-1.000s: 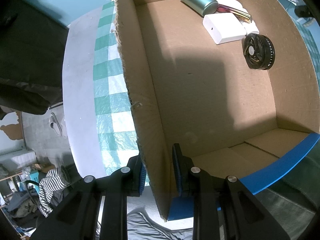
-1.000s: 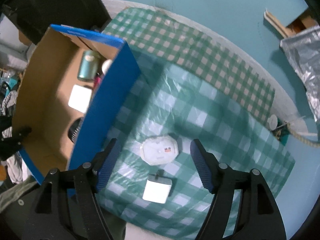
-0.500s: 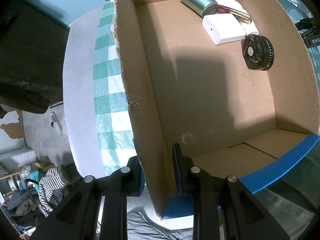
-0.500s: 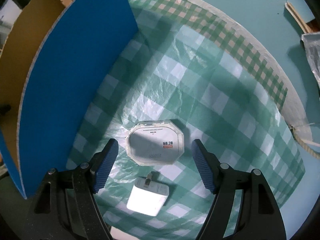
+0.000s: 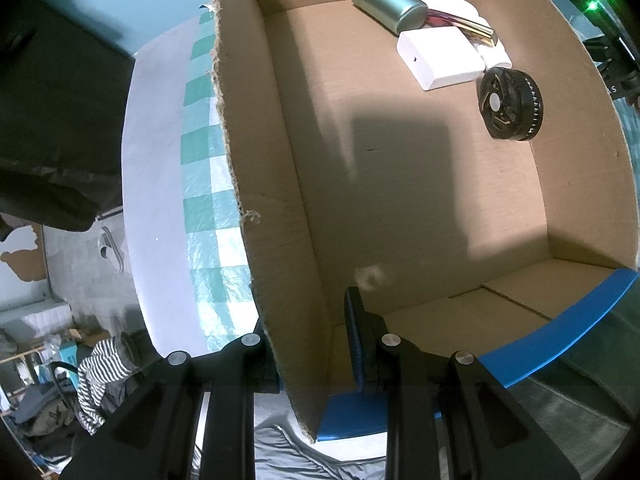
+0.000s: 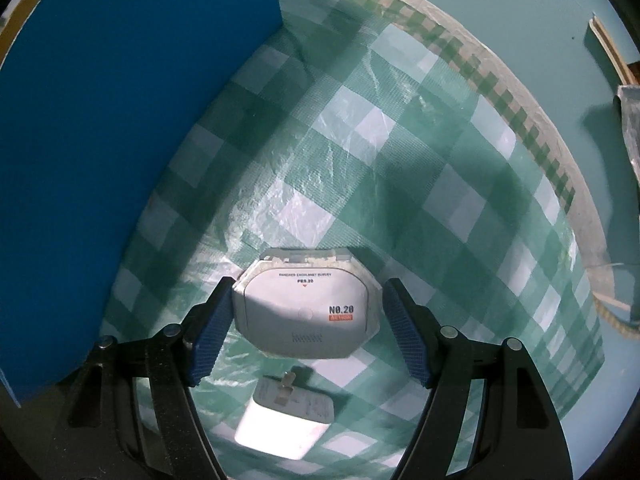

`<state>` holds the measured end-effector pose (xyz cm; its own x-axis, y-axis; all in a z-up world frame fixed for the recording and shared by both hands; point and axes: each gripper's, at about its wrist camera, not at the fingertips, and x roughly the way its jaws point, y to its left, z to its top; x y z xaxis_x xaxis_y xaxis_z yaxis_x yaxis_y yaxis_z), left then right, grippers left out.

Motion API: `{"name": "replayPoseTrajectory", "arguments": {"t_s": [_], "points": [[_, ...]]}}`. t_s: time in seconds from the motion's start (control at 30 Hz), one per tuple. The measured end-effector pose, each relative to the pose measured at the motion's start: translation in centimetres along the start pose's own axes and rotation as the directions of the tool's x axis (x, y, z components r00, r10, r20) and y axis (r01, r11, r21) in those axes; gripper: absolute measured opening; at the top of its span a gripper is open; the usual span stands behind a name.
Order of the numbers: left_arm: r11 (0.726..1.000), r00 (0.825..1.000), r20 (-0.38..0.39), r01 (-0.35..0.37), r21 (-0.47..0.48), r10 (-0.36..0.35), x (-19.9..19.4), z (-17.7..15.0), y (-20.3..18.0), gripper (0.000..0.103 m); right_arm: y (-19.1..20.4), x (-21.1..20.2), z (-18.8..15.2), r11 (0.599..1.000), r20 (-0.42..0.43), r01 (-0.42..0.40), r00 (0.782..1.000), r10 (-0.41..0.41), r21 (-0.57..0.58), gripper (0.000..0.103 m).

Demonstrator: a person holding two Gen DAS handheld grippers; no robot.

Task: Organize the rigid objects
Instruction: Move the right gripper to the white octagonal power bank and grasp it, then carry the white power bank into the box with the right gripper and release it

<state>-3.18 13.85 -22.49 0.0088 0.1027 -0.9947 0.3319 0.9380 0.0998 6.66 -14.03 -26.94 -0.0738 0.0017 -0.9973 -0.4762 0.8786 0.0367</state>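
The left gripper (image 5: 310, 344) points down over the near corner of the cardboard box (image 5: 400, 200), its jaws pinched on the ragged left wall, one pad outside and one inside. The box stands open-topped on the checked tablecloth (image 5: 208, 216), blue on its outer faces. Against the far end of its floor lie a green cylinder (image 5: 388, 6) on its side, long axis running from upper left to lower right; a white rectangular block (image 5: 440, 58) lying flat just beside it; a second white piece and a dark pink-and-gold item behind these, partly hidden; and a black toothed disc (image 5: 510, 106) near the right wall. The middle and near floor of the box is bare cardboard in shadow, with wide room. In the right wrist view, the right gripper (image 6: 304, 332) points down with jaws spread either side of the white octagonal case (image 6: 306, 312), which lies flat on the tablecloth (image 6: 400, 160), label up, printed "NO.20", its longer axis running across between the pads. The left pad is touching or nearly touching the case's left edge; the right pad stands clear with a narrow gap. Just below the case lies a white charger block (image 6: 286, 424), prongs towards the case, apart from it. The box's blue outer wall (image 6: 100, 140) rises near the left finger. To the right and beyond, the cloth is open up to its edge.
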Motion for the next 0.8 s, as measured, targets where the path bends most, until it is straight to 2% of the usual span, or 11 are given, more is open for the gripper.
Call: {"name": "replayPoseTrajectory", "arguments": {"t_s": [0.13, 0.47, 0.8], "points": [[1.000, 1.000, -0.002, 0.000, -0.001, 0.000, 0.0, 0.0, -0.1, 0.024, 0.7, 0.2, -0.1, 0.999, -0.006, 0.032, 0.999, -0.032, -0.033, 0.073], [1.000, 1.000, 0.000, 0.000, 0.002, 0.000, 0.0, 0.2, 0.0, 0.024, 0.8, 0.4, -0.3, 0.999, -0.013, 0.019, 1.000, -0.019, -0.033, 0.070], [1.000, 1.000, -0.003, 0.004, 0.001, -0.004, 0.2, 0.1, 0.1, 0.024, 0.9, -3.1, 0.0, 1.000, 0.009, 0.009, 1.000, -0.009, -0.001, 0.070]]}}
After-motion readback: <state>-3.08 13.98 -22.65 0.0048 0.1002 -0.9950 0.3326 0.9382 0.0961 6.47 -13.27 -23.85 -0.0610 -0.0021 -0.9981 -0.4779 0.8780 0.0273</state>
